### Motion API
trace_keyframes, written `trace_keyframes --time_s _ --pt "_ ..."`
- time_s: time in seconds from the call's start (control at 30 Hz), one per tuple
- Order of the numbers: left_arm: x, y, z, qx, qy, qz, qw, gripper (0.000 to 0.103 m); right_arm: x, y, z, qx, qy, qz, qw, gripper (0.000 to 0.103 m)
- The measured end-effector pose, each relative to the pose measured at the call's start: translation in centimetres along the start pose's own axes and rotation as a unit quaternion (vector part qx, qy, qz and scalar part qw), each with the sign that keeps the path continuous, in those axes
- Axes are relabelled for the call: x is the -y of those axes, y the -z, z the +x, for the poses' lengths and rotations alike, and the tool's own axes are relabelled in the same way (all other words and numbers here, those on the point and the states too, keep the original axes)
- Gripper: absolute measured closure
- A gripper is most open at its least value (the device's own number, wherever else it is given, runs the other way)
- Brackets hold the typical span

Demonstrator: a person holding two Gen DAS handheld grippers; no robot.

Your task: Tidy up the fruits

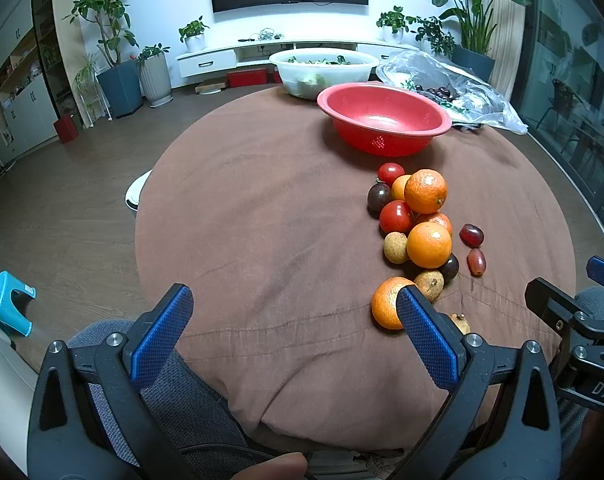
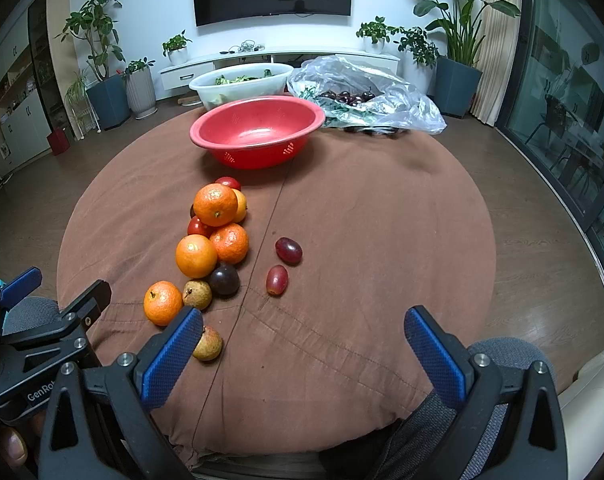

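A pile of fruit lies on the brown-clothed round table (image 1: 262, 220): several oranges (image 1: 429, 244) (image 2: 196, 256), red tomatoes (image 1: 396, 216), dark plums (image 2: 224, 279), tan longans (image 2: 197, 294) and two red grapes (image 2: 288, 251) (image 2: 276, 279). An empty red colander bowl (image 1: 383, 118) (image 2: 258, 130) stands beyond the pile. My left gripper (image 1: 294, 316) is open and empty near the table's front edge, left of the fruit. My right gripper (image 2: 303, 332) is open and empty, right of the pile. One longan (image 2: 208, 343) lies by its left finger.
A white basin of greens (image 2: 242, 82) and a clear plastic bag with dark cherries (image 2: 361, 94) sit at the table's far side. A grey cushioned chair back shows under both grippers. Wooden floor, potted plants and a TV cabinet surround the table.
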State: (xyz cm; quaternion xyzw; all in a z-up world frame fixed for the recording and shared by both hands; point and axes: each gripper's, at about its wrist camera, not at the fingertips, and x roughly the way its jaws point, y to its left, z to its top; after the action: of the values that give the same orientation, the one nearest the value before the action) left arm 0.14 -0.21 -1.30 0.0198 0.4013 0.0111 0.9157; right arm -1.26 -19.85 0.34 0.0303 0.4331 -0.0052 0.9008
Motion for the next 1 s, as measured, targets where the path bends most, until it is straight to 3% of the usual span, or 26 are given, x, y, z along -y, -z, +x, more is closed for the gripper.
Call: trace_keyframes --time_s 1.0 --pt "0.35 0.58 0.34 -0.004 0.004 0.002 1.0000 0.000 0.08 -0.04 -0.02 -0.001 -0.001 0.000 1.000 0.000"
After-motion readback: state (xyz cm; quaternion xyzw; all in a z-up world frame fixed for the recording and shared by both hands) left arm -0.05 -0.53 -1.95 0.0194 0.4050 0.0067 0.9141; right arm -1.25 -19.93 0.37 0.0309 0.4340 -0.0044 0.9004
